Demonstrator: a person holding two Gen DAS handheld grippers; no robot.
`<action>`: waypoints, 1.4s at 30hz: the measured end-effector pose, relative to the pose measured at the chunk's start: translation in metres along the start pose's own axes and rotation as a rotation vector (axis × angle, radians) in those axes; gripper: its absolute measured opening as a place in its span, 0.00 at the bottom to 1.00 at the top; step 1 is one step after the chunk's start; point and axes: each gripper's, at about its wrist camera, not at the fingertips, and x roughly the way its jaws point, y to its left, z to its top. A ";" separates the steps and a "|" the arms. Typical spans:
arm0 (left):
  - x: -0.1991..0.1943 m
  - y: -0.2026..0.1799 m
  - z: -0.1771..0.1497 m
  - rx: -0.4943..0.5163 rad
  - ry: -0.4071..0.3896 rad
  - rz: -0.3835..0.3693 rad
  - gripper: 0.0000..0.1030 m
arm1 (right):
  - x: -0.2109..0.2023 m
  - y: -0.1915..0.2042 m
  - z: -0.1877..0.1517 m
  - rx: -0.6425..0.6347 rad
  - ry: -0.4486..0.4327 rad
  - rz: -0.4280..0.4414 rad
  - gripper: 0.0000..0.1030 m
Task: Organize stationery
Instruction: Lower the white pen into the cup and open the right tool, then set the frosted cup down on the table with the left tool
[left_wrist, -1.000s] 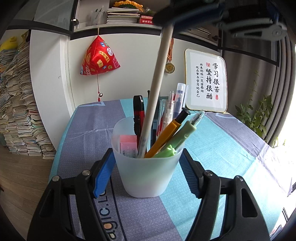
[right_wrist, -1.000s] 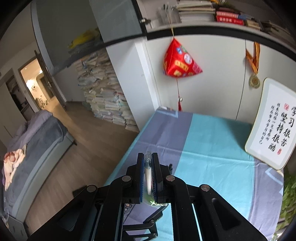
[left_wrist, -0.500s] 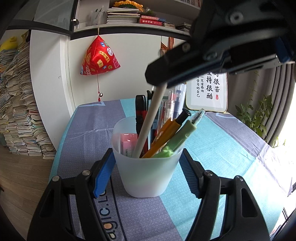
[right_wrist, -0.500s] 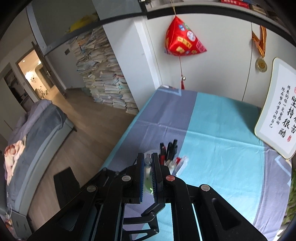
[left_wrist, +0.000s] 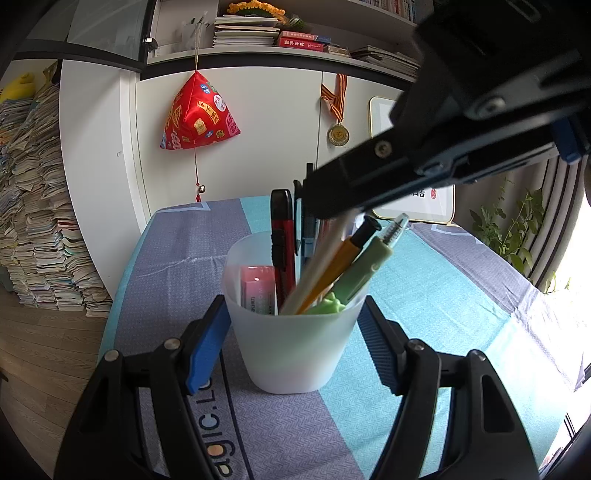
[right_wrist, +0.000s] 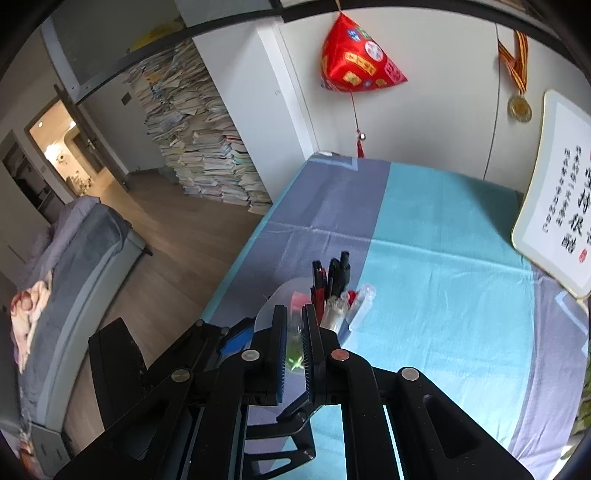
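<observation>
A frosted white cup (left_wrist: 295, 332) stands on the striped cloth and holds several pens, a red utility knife (left_wrist: 282, 236), a pink eraser (left_wrist: 258, 286) and an orange pen (left_wrist: 343, 262). My left gripper (left_wrist: 293, 339) is around the cup, its blue pads (left_wrist: 205, 341) close to the walls on both sides. My right gripper (right_wrist: 293, 332) is above the cup, nearly shut, with a white pen (left_wrist: 317, 266) between its pads; the pen's lower part is inside the cup. The cup also shows in the right wrist view (right_wrist: 273, 306) below the right gripper.
A framed calligraphy board (right_wrist: 554, 206) leans on the wall at the back right. A red pouch (left_wrist: 197, 114) and a medal (left_wrist: 338, 133) hang on the wall. Book stacks (left_wrist: 33, 221) stand off the table's left edge. A plant (left_wrist: 513, 229) is at the right.
My right gripper has come down towards the cup and the white pen has slid deeper into it, tilting right. The left gripper and cup have not moved.
</observation>
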 end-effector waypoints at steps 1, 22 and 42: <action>0.000 0.000 0.000 0.001 0.000 0.001 0.68 | 0.000 -0.001 -0.001 -0.002 0.003 -0.008 0.08; 0.001 0.001 0.000 0.002 -0.001 0.002 0.67 | -0.059 -0.043 -0.046 0.079 -0.093 -0.099 0.32; 0.013 -0.007 0.020 -0.026 0.021 0.068 0.65 | -0.037 -0.121 -0.135 0.314 0.009 -0.087 0.32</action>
